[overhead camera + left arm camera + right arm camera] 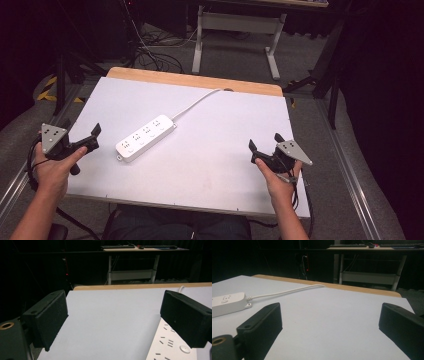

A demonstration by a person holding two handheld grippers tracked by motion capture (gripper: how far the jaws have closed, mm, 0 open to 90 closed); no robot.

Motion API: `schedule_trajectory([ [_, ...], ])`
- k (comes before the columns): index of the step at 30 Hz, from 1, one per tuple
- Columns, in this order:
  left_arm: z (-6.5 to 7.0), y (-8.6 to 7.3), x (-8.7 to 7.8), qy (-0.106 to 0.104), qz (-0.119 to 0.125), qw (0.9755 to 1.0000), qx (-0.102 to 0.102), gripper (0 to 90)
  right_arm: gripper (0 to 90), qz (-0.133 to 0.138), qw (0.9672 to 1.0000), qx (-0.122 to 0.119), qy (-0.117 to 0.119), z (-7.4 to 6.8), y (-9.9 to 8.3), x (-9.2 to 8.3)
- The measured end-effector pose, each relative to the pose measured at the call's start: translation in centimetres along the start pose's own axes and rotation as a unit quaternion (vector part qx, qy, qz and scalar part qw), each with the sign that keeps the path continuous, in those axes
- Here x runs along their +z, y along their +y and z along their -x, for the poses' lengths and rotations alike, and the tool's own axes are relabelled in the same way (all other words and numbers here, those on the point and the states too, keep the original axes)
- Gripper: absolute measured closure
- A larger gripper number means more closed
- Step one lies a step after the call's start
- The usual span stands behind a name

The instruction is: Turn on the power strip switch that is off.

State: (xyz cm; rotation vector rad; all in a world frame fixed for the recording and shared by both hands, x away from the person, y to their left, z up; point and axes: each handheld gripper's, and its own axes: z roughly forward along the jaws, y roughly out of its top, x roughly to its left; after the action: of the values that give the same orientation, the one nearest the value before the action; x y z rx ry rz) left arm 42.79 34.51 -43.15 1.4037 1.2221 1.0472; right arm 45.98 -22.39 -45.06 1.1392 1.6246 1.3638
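Note:
A white power strip (146, 137) lies at an angle on the white tabletop (215, 155), left of centre, and its white cable (197, 101) runs to the far edge. Left of the strip, near the table's left edge, a hand holds my left gripper (80, 128) open and empty. In the left gripper view the strip (170, 345) lies low on the right, partly behind the right jaw of the left gripper (113, 320). At the right front of the table my right gripper (265, 141) stands open and empty. The right gripper view has the right gripper (332, 322), the strip (227, 303) and its cable (287, 291) at far left.
A wooden strip (195, 80) borders the table's far edge. Beyond it stands a desk with white legs (200, 40), with loose cables (155, 55) on the floor. Dark curtains close off the left and right sides.

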Motion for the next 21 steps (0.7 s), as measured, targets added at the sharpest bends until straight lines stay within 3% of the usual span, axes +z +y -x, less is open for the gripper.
schedule_trajectory([
  [9, 0.0, 0.04, 0.13, 0.004, 0.0, 1.0, -0.008, 11.7, 5.3, -0.003, 1.0, -0.003, -0.001, -0.03, -0.05, 0.03],
  [16, 0.02, 0.14, 0.15, 0.015, 0.0, 0.9998, -0.01, 21.3, 5.6, -0.004, 1.0, -0.005, -0.002, 0.03, -0.06, -0.07],
  [21, 0.0, 0.35, 0.04, 0.009, -0.006, 0.9999, -0.009, 32.1, 5.6, -0.005, 1.0, -0.007, -0.001, 0.0, -0.07, -0.04],
])
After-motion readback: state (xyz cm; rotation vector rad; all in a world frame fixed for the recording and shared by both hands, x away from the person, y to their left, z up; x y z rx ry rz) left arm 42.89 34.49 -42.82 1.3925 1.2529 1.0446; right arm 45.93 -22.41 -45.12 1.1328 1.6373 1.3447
